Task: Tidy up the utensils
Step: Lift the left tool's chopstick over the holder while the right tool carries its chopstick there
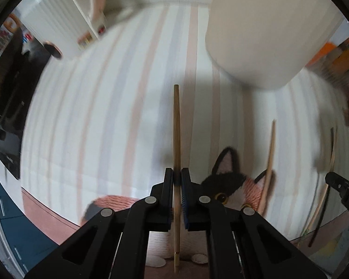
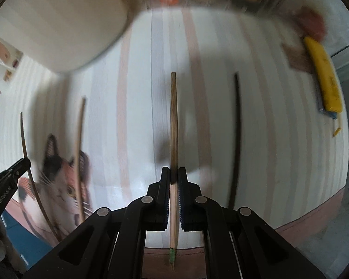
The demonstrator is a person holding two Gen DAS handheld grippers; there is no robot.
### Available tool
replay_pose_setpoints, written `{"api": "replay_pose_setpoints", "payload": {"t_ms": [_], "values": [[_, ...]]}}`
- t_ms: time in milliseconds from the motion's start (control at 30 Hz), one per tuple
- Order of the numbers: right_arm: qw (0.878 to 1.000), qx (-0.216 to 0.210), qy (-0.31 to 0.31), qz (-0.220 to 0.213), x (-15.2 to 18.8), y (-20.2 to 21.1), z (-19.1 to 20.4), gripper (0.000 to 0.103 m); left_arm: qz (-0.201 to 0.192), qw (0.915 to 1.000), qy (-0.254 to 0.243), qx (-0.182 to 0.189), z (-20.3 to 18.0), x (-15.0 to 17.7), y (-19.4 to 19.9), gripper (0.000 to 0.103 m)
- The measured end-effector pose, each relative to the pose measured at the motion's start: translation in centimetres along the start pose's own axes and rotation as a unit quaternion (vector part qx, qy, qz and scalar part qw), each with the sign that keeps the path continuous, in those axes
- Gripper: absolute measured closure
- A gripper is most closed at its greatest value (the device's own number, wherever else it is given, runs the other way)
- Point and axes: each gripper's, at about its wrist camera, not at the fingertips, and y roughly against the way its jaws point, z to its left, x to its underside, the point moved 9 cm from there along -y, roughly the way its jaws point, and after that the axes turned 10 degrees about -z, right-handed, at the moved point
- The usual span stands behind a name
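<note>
In the left wrist view, the left hand-held gripper [image 1: 177, 179] is closed on a wooden chopstick [image 1: 176, 125], which stands along the middle of the frame, its tip pointing up toward a large white cylinder container [image 1: 256, 34] in the upper right. In the right wrist view, the right hand-held gripper [image 2: 173, 176] is likewise clamped on a second wooden chopstick [image 2: 173, 121] with a green end [image 2: 172, 255] at the bottom. The striped cloth [image 2: 139, 116] on the bench is wide and free in the centre. At the left lie a cat-face mat [image 2: 60, 181] and two loose sticks [image 2: 81, 151]; a dark chopstick [image 2: 237, 134] lies to the right, well apart. The bench edge [image 2: 314, 211] curves at the lower right.
</note>
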Motion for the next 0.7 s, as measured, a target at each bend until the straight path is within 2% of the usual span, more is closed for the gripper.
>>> {"api": "replay_pose_setpoints", "payload": {"t_ms": [200, 300, 533, 700], "values": [[0.997, -0.006, -0.002, -0.075, -2.7, 4.5, 0.4, 0.096, -0.069, 0.9975, 0.005, 0.010, 0.2, -2.6, 4.7, 0.099], [0.994, -0.012, -0.004, -0.107, -4.0, 6.7, 0.4, 0.097, -0.095, 0.9954, -0.003, 0.001, -0.1, -3.6, 6.0, 0.099], [0.988, -0.031, -0.013, -0.150, -6.3, 10.5, 0.1, 0.097, -0.122, 0.9922, 0.017, 0.018, 0.3, -4.9, 8.6, 0.099], [0.983, -0.043, -0.024, -0.177, -8.2, 13.3, 0.2, 0.097, -0.143, 0.9876, 0.041, 0.051, 0.0, -6.3, 11.3, 0.099]]}}
